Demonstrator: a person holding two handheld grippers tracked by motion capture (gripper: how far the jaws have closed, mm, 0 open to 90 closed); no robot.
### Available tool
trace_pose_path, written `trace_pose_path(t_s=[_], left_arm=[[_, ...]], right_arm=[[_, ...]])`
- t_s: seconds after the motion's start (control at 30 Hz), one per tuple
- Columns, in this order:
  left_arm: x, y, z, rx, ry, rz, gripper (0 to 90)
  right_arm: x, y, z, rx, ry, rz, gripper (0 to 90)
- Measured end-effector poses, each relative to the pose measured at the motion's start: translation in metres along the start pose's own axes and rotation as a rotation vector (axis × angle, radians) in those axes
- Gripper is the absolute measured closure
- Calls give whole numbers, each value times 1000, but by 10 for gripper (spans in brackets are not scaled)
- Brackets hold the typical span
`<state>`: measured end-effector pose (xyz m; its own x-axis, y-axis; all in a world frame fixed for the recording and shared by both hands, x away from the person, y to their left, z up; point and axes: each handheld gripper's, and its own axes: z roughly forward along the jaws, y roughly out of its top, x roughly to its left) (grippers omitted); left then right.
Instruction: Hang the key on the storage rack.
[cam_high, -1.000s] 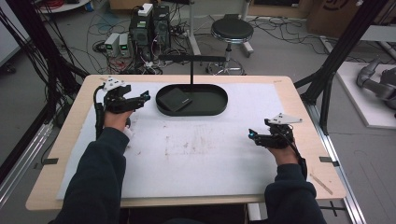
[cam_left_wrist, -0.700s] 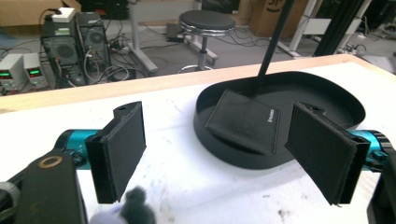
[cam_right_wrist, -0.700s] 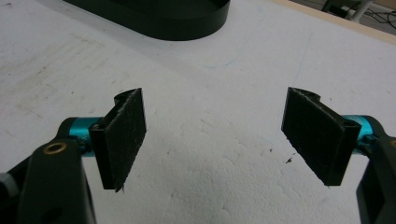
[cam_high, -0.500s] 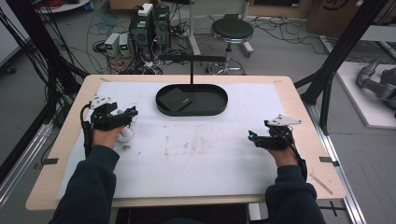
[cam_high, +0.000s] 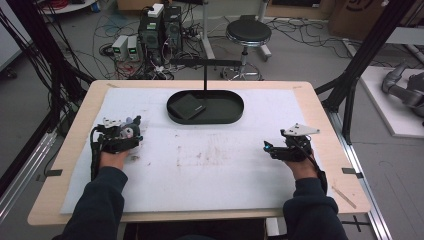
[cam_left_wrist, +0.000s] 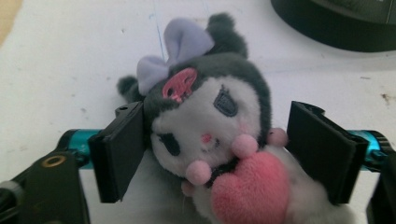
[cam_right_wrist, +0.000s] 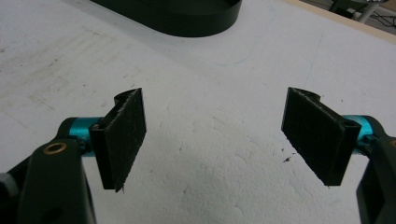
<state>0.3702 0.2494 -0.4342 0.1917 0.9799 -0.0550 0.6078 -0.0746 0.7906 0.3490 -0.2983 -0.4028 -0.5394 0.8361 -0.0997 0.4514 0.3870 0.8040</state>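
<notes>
My left gripper (cam_left_wrist: 212, 154) has dropped from near the far tray (cam_high: 235, 116) over the plush toy (cam_left_wrist: 210, 126), jaws just closing around it, not yet clamped; right gripper (cam_right_wrist: 215, 140) idles, jaws apart.

Plush toy (cam_left_wrist: 210, 135), grey hood, lilac bow, pink heart, seemingly lying face-up on white mat

Even, diffuse overhead light; no hard glare. High view soft and low in detail, slightly grainy. The white mat (cam_high: 210, 165) reads bright, near washed out toward the tabletop's middle. The black tray (cam_high: 227, 117) at the far edge shows almost no inner detail and throws a faint shadow. Left gripper view: the plush toy (cam_left_wrist: 210, 135) sharp, its pink heart at the bottom edge blurred, mat overexposed. Right gripper view: pads (cam_right_wrist: 123, 135) crisp, far corner softer, weak shadows under them.
</notes>
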Motion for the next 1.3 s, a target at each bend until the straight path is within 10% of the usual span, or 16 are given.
trace_pose_path(t_s=[0.37,0.57,0.73,0.9,1.3], left_arm=[[0,1,-6,41,-180,99,401],[-9,3,-11,-1,-93,65,226],[-13,-3,2,110,-102,39,324],[-13,4,-6,23,-121,45,392],[-14,77,-36,-146,-345,39,395]], right_arm=[[-1,0,-1,-11,4,4,223],[0,0,0,-6,5,-3,223],[-1,0,0,-4,5,0,223],[-2,0,-1,-10,2,8,224],[-4,0,-2,-17,1,13,224]])
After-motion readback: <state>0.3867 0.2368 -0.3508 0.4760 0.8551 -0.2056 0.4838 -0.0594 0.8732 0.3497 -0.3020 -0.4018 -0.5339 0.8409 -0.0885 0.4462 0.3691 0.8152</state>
